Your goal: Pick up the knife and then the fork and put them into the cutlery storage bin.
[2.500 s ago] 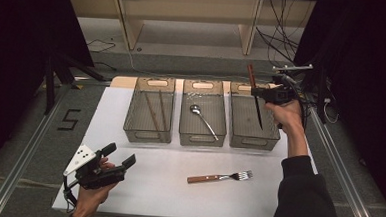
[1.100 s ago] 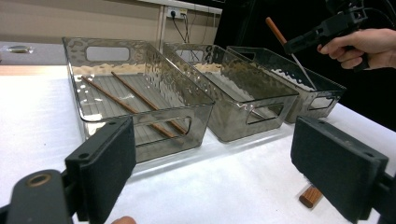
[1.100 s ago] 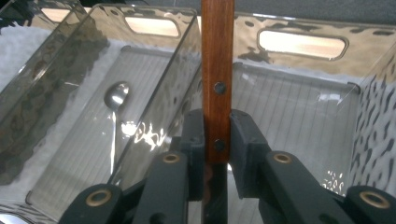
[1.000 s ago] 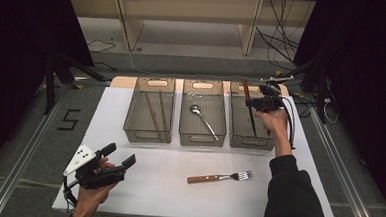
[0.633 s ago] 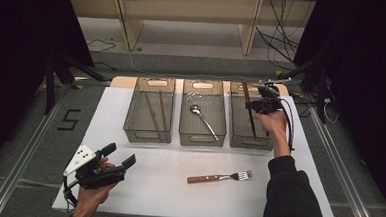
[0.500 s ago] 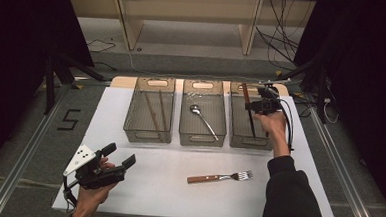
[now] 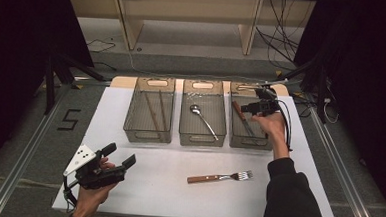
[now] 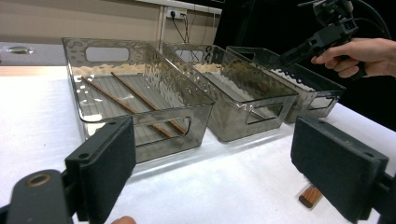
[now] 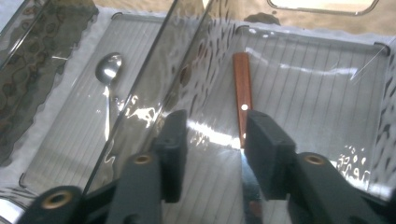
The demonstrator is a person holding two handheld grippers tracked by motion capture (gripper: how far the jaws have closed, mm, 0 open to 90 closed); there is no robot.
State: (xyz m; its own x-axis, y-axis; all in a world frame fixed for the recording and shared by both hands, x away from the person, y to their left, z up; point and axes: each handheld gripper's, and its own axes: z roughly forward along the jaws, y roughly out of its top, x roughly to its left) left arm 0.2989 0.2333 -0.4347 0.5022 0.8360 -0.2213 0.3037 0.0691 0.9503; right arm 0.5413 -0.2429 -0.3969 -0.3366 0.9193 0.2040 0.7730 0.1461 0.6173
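Note:
A wooden-handled knife [image 7: 244,122] lies on the floor of the right clear bin [image 7: 252,141]; its handle [image 9: 242,88] points to the far end. My right gripper [image 7: 248,108] hovers just above it inside that bin. Its jaws have just been opening and stand apart [image 9: 212,140], with the knife lying beside the right pad and not gripped. A wooden-handled fork [image 7: 220,177] lies on the white table, front centre. At the front left my left gripper [image 7: 120,155] is held still with wide open, empty jaws [image 8: 212,168].
The left bin [image 7: 147,136] holds two brown chopsticks [image 8: 126,100]. The middle bin [image 7: 202,139] holds a metal spoon [image 9: 108,70]. The fork's handle end [image 8: 309,196] shows by the left gripper's right jaw. Cables trail off the table's right side.
The right gripper brought the knife down from above the right bin to its floor, then its jaws spread and let go. The left gripper and the fork stayed put.

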